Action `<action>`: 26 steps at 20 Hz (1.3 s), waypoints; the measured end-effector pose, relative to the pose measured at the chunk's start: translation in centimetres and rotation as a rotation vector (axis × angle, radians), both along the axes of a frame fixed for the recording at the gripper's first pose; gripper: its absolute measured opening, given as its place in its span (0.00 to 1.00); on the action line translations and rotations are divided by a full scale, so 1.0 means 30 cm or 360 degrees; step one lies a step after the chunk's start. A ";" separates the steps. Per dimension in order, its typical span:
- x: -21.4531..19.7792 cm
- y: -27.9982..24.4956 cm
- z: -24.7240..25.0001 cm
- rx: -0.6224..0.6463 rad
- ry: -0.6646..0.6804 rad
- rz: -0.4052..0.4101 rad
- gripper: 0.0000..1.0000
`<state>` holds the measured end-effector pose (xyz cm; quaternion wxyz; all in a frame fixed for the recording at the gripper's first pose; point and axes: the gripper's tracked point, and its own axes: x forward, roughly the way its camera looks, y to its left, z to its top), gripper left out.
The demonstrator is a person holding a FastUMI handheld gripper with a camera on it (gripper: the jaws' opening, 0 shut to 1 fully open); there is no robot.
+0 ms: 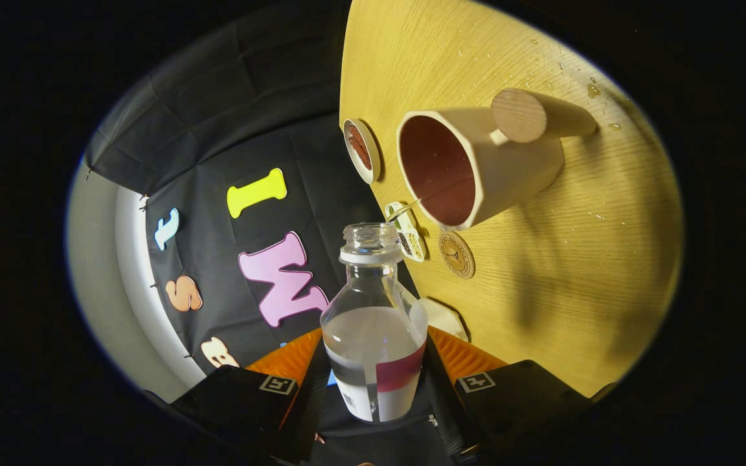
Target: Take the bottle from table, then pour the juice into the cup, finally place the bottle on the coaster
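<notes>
Tool (373, 382) tilted sideways, fingers clamping bottle (374, 323), mouth toward cup (476, 165).

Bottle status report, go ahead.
Tongs shut on bottle, tilted, cap off. Thin stream from its mouth into cup. Coasters on table beside cup; nothing in the way.

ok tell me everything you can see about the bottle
The bottle is clear plastic, uncapped, with a threaded neck and a white collar ring. A white and red label wraps its lower body. It holds clear liquid up to about shoulder height. The gripper is shut on it, both fingers pressing its lower sides. It is tipped toward the cream cup on the wooden table, and a thin stream runs from its mouth into the cup.
</notes>
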<state>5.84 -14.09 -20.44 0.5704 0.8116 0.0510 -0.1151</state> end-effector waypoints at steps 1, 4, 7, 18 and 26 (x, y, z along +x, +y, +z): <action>0.002 -0.003 -0.001 0.0002 -0.0001 -0.0006 0.75; 0.002 -0.017 0.004 0.0007 -0.0004 -0.0023 0.75; 0.004 -0.024 0.007 0.0019 -0.0008 -0.0038 0.75; 0.016 -0.042 0.025 0.0090 -0.0006 -0.0093 0.75; 0.036 -0.023 0.026 0.0128 0.0006 -0.0098 0.75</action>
